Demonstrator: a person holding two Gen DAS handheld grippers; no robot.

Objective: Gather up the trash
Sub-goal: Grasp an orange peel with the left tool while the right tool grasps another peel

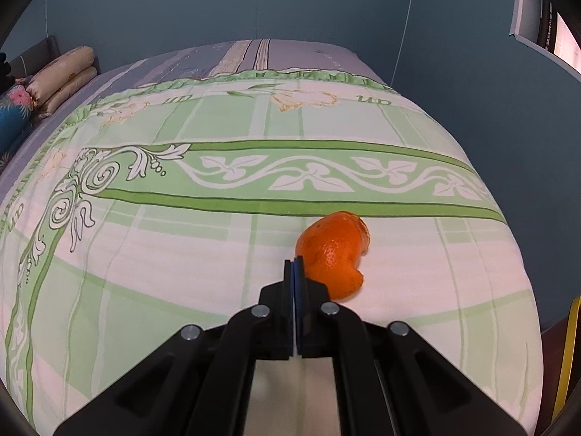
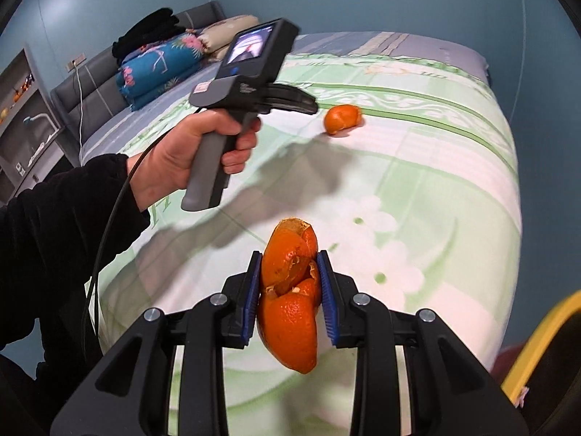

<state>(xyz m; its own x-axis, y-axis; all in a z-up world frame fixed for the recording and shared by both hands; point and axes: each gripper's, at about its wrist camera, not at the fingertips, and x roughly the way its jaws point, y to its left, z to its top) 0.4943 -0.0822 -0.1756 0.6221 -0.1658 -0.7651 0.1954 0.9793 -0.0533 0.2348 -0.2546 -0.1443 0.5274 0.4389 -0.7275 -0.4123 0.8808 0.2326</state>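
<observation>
Between right gripper [image 2: 290, 283] pads: orange peel [image 2: 290, 301], clamped

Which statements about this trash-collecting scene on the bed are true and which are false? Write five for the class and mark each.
1. The right gripper is clamped on orange peel. True.
2. The left gripper has its jaws wide open. False: they are shut together.
3. A second peel lies on the bedspread, just past the left gripper's tips. True.
4. The bedspread is plain red. False: it is white and green, with leaf and scroll patterns.
5. The hand holding the left gripper wears a white glove. False: it is bare, coming out of a black sleeve.
</observation>
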